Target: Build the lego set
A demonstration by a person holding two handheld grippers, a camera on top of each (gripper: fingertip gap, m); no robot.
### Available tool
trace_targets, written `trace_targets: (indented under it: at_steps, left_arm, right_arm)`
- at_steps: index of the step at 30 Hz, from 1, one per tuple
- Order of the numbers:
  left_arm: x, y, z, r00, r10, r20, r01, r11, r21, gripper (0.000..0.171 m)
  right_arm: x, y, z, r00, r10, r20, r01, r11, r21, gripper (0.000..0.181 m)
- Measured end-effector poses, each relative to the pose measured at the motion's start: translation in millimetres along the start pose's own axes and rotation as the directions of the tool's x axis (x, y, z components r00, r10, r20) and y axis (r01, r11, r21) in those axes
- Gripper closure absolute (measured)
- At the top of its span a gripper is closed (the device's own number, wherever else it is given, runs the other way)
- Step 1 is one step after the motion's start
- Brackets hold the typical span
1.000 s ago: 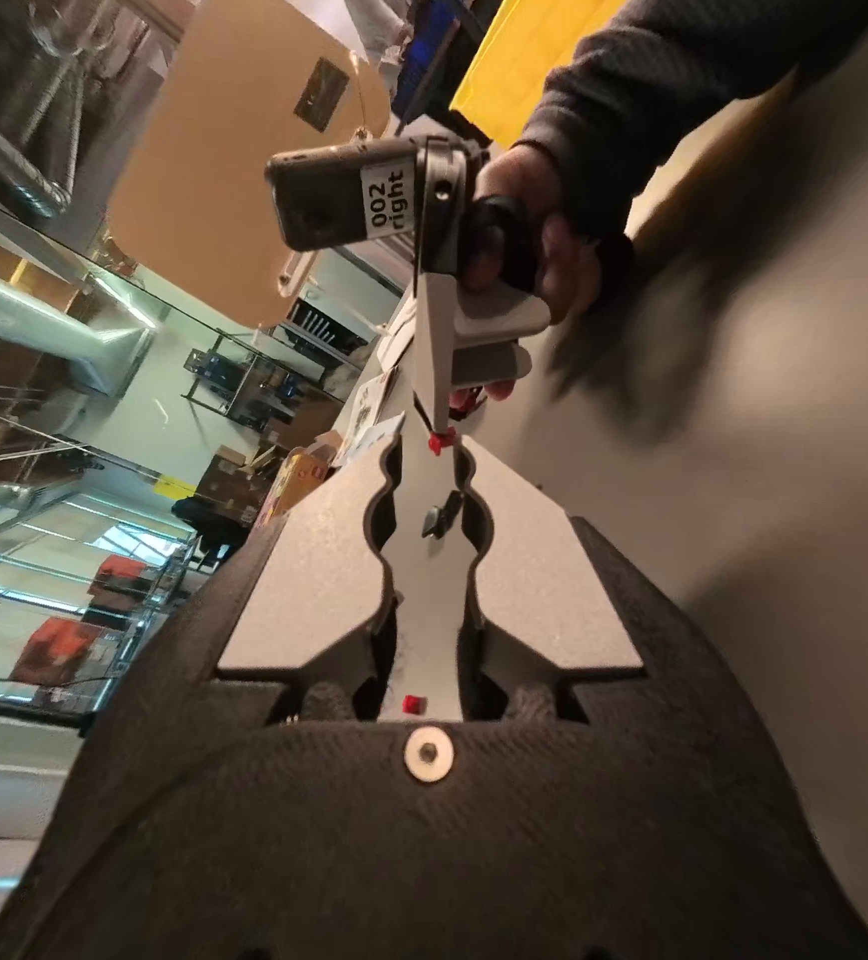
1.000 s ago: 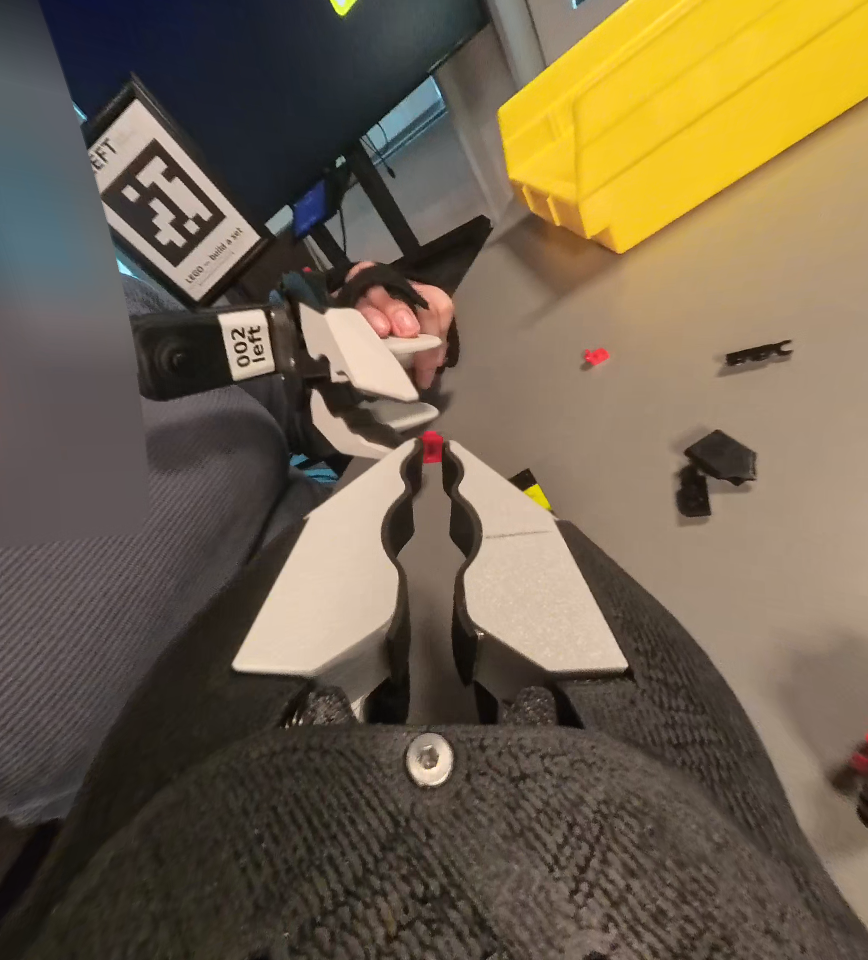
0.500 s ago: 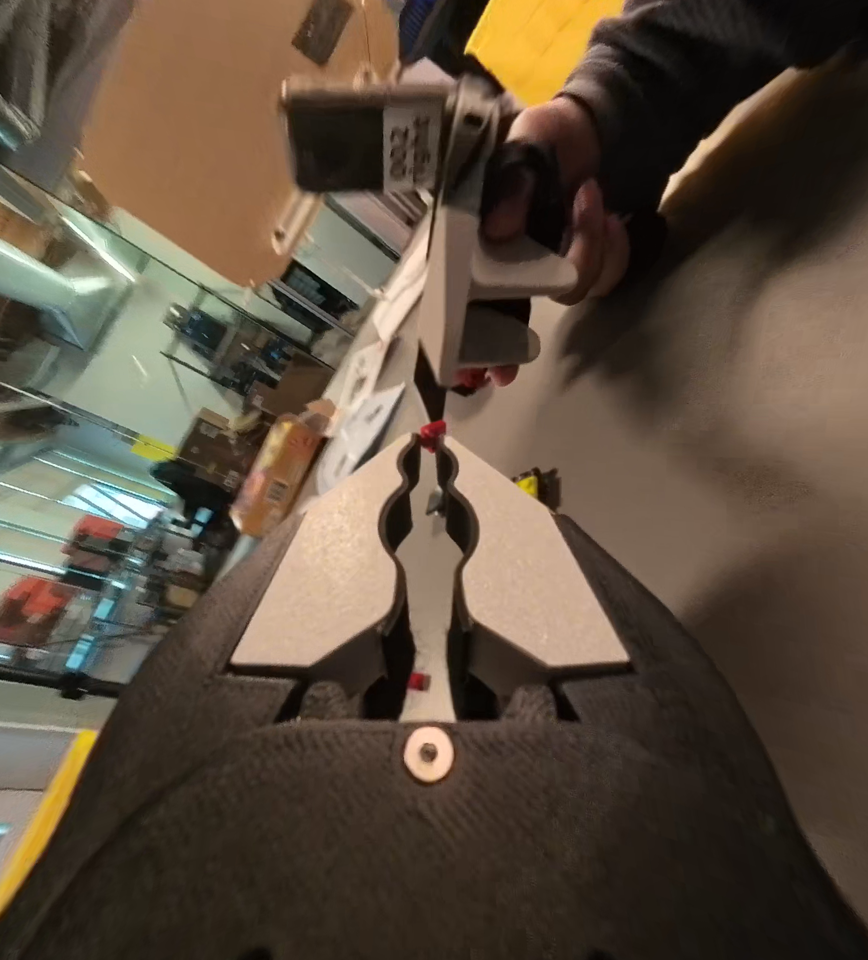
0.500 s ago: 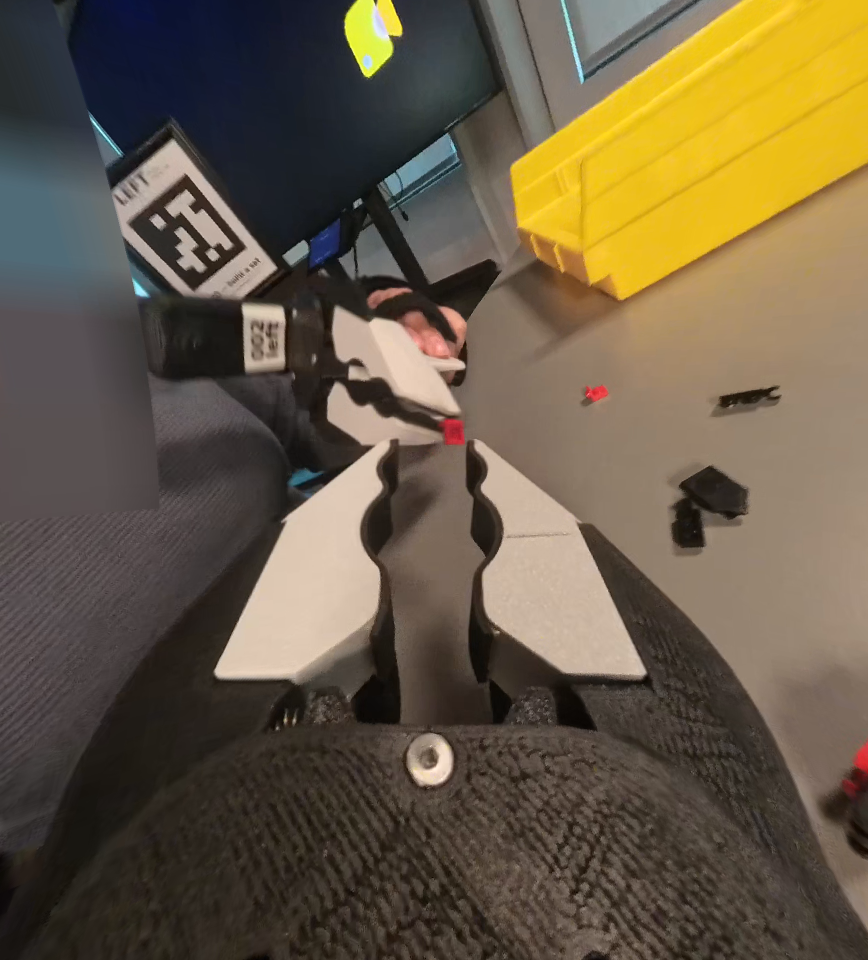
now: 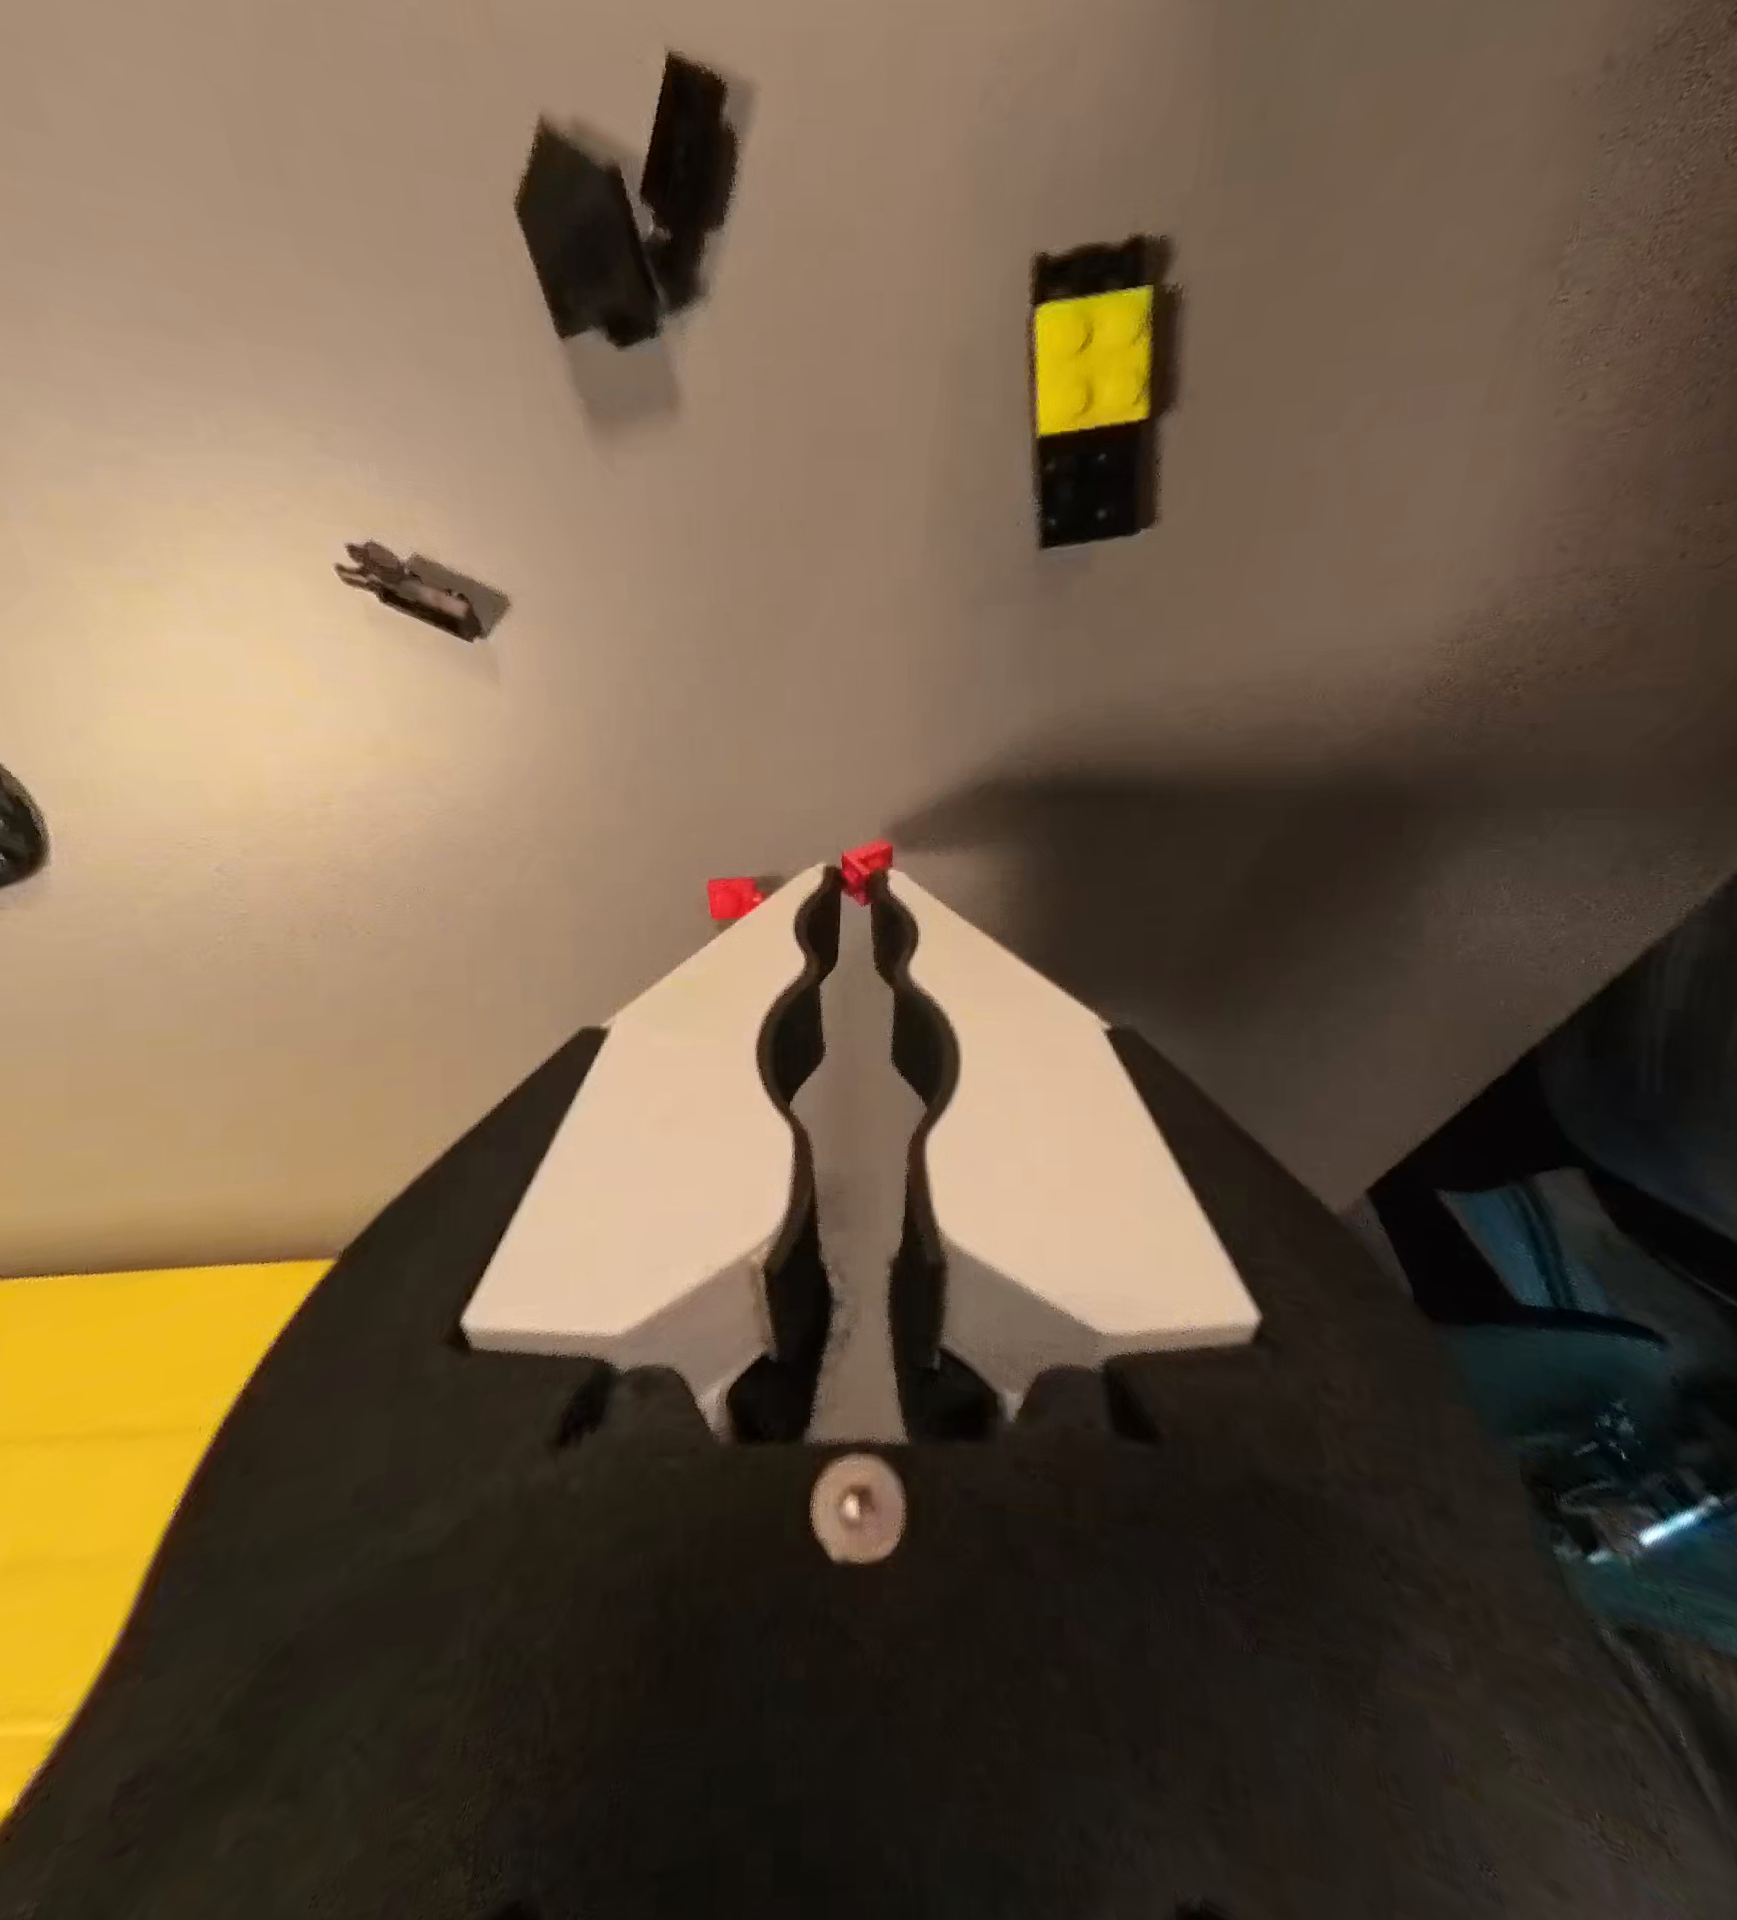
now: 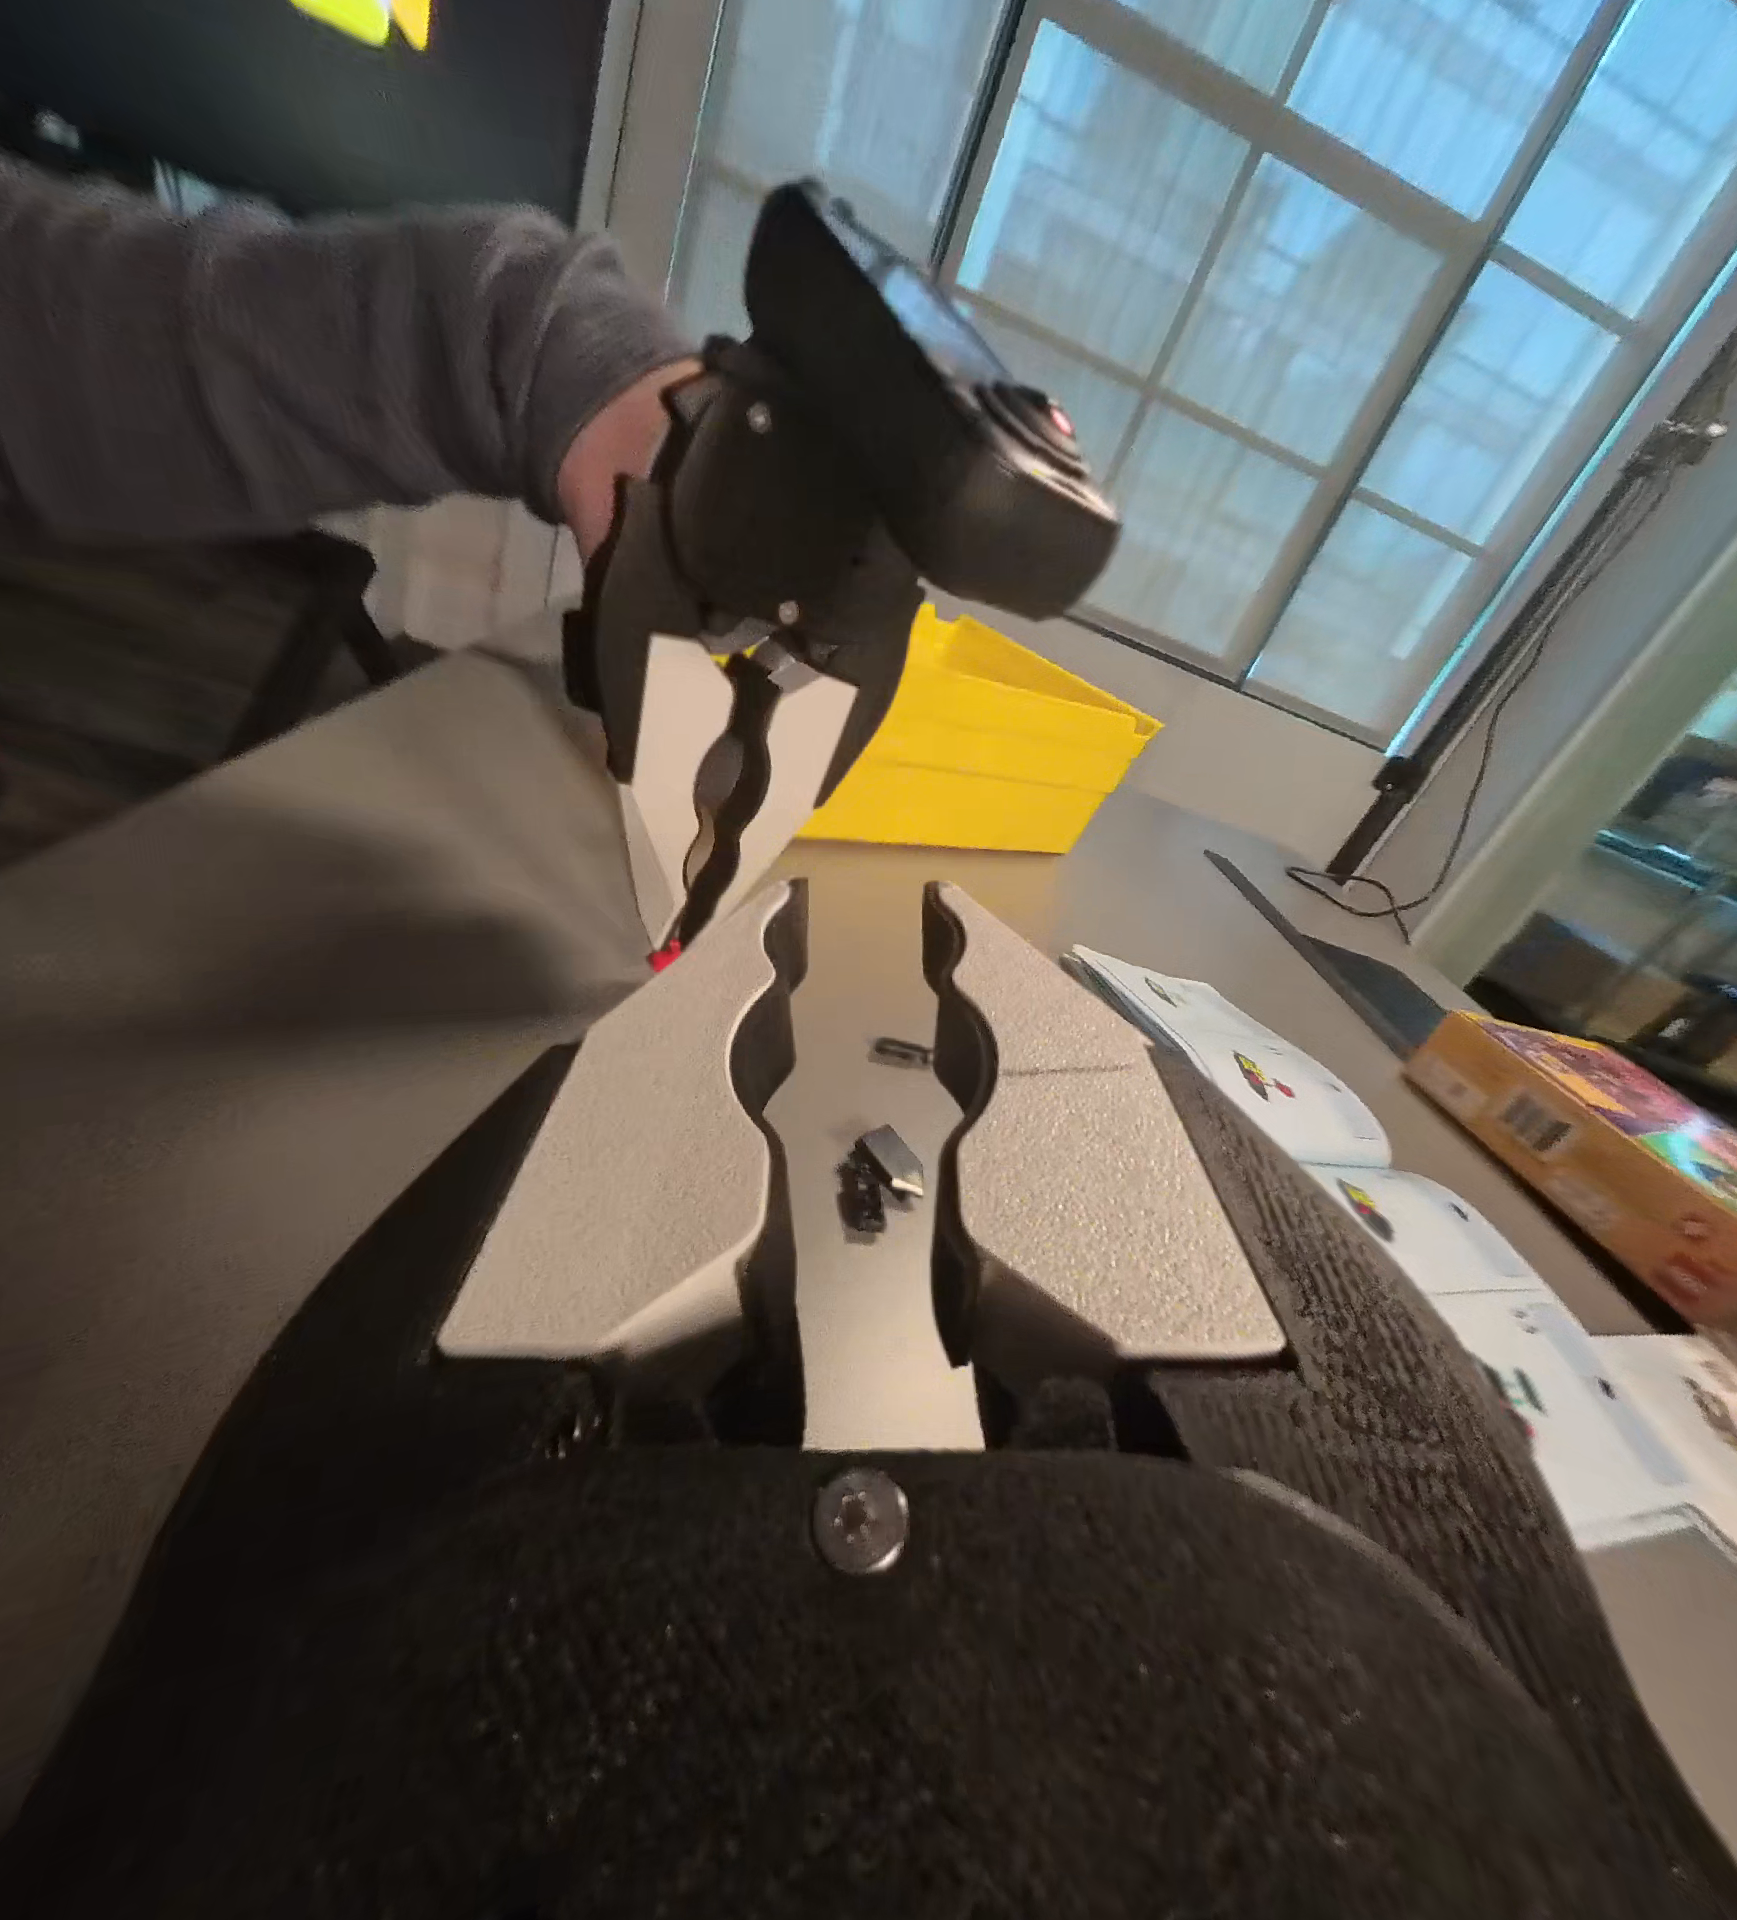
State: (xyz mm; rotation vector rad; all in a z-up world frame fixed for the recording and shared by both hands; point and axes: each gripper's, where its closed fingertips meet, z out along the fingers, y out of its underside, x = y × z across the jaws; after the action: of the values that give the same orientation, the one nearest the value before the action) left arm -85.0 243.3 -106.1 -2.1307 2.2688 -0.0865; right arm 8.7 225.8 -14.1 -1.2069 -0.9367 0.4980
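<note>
Now left gripper point(image 5: 851, 883) jaws pinch red brick point(image 5: 865, 864); right gripper point(image 6: 866, 896) gapes.

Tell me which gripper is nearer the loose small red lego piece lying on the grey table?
Left. The left gripper, pinching another red piece, has its tips right beside the loose small red lego piece. The right gripper hangs open farther back, over black pieces.
</note>
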Motion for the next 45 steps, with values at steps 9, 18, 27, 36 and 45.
trace_targets:
  at_steps: [9,18,27,36,45]
  left_arm:
    - [-4.7,0.0,9.6,0.999,-0.048,-0.025,0.048,0.999,-0.004,0.159]
    - [-8.8,11.4,-5.3,0.991,-0.129,-0.016,0.13,0.975,0.178,0.151]
    - [26.2,12.6,-15.0,0.974,-0.227,0.015,0.185,0.831,0.524,0.133]
    - [29.2,7.5,-6.3,0.938,-0.345,0.025,0.217,0.643,0.734,0.13]
    - [-10.5,-1.9,-4.6,0.919,-0.395,0.017,0.268,0.655,0.706,0.162]
  right_arm:
    - [-14.5,21.7,3.8,0.983,0.049,0.177,-0.021,0.988,-0.156,0.161]
    - [-47.0,55.6,2.7,0.896,0.231,0.38,-0.052,0.903,-0.427,0.143]
    - [-63.2,84.4,2.0,0.87,0.237,0.433,0.066,0.814,-0.578,0.156]
    - [-66.1,83.8,8.5,0.875,0.225,0.429,0.074,0.814,-0.576,0.166]
    - [-71.9,82.5,15.4,0.865,0.222,0.45,0.087,0.818,-0.569,0.166]
